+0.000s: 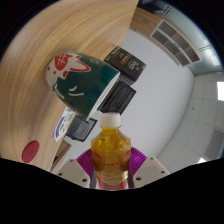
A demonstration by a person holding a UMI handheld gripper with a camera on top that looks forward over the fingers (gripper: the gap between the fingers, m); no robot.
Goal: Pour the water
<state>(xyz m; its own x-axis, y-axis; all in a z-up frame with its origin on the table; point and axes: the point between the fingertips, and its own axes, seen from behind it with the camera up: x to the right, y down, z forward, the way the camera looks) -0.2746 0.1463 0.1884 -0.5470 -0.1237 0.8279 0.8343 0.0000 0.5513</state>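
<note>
A clear bottle of amber-yellow liquid (110,150) with a white cap (110,121) stands between my fingers, and my gripper (110,168) is shut on it, the magenta pads (83,160) pressing its sides. The view is strongly tilted, and the bottle's cap points toward a green and white mug-like vessel with red marks (78,78) lying just beyond it on the wooden table (60,35). The bottle's base is hidden below the fingers.
A black box (116,98) and a dark box with a white label (128,63) stand right of the green vessel. A small white container (70,125) and a red disc (31,150) lie left of the bottle. A white wall and cabinets lie beyond the table's edge.
</note>
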